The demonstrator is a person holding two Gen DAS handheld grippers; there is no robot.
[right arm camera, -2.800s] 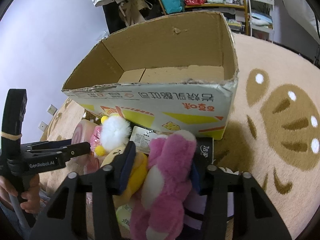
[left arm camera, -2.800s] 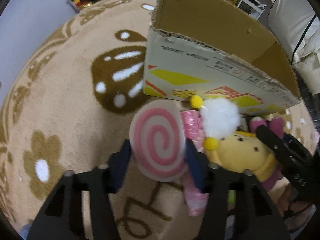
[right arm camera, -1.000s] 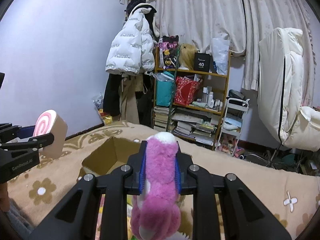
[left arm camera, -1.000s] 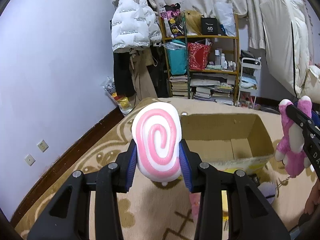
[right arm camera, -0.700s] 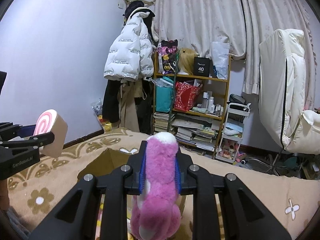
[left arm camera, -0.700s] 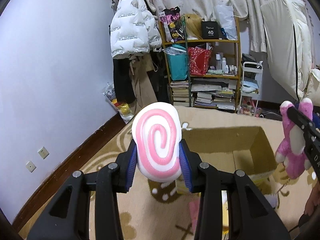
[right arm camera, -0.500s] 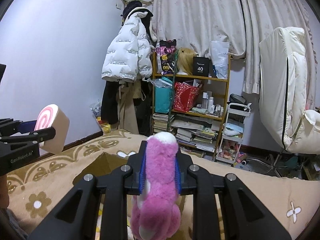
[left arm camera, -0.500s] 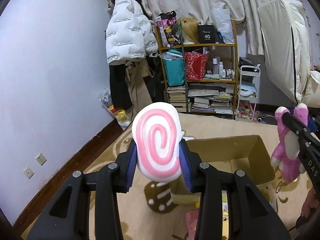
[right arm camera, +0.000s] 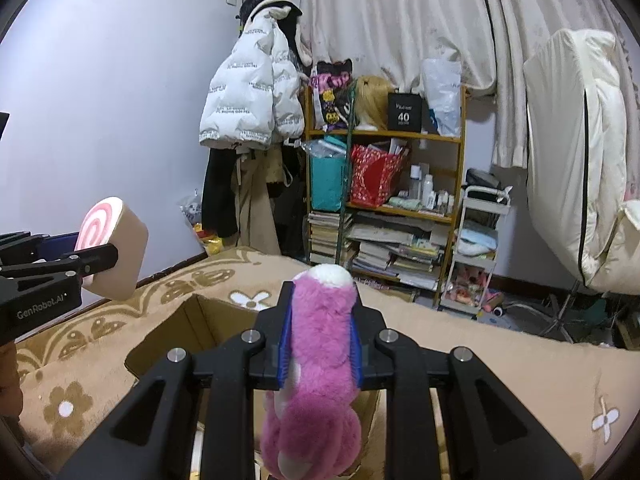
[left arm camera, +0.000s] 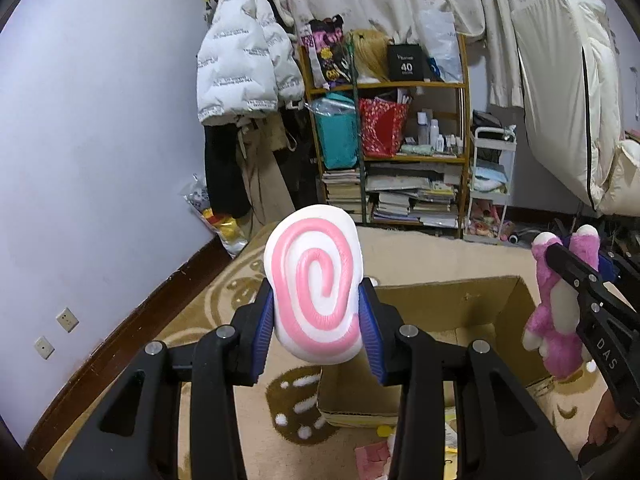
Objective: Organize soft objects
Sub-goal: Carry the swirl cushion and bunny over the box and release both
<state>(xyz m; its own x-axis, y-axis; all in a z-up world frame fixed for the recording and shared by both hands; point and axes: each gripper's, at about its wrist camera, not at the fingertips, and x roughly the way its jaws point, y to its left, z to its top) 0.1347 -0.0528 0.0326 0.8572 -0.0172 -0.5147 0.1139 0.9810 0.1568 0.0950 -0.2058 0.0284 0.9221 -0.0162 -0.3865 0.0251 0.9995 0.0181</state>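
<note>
Cardboard box [left arm camera: 448,312] now sits nearer beneath both raised tools than a second ago, while pink plush [right arm camera: 320,364] stays clamped in right gripper [right arm camera: 320,344] and swirl cushion [left arm camera: 316,284] in left gripper [left arm camera: 318,332].

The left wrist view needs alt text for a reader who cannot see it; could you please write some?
The left tongs grip a white cushion with a pink swirl, held up above an open cardboard box on a tan patterned rug. At the right edge, the right tongs hold a pink plush toy; a cluttered bookshelf stands behind.
</note>
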